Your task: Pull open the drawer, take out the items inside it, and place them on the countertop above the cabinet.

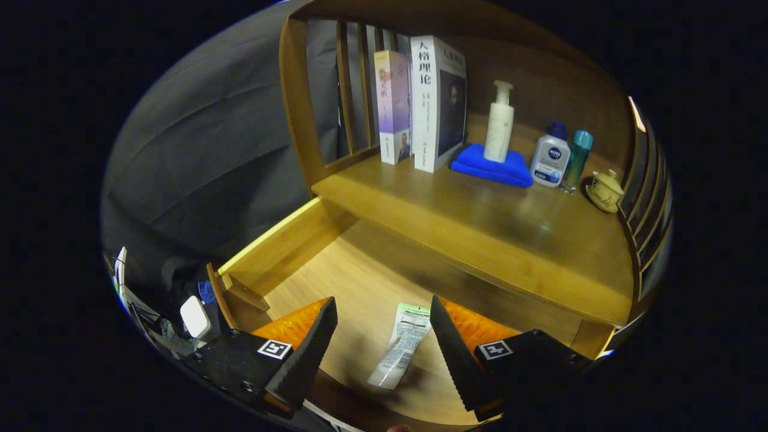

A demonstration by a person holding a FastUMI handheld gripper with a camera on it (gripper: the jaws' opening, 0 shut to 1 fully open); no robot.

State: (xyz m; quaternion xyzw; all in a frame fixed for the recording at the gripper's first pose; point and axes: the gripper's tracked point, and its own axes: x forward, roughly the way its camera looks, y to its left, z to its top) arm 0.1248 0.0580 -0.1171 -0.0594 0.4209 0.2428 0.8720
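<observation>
Claw spread wide, empty, above open wooden drawer; white squeeze tube lies flat between its fingers. Wooden worktop beyond carries two upright books, white pump bottle on folded blue cloth.

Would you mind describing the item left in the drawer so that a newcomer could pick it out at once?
Below the wooden countertop the drawer stands pulled open. On its pale floor lies a white tube, flat, between the fingers of the open gripper, neither finger touching it. Unlike the white pump bottle and the other bottles upright on the countertop, it lies down, with a green band at its far end.
</observation>
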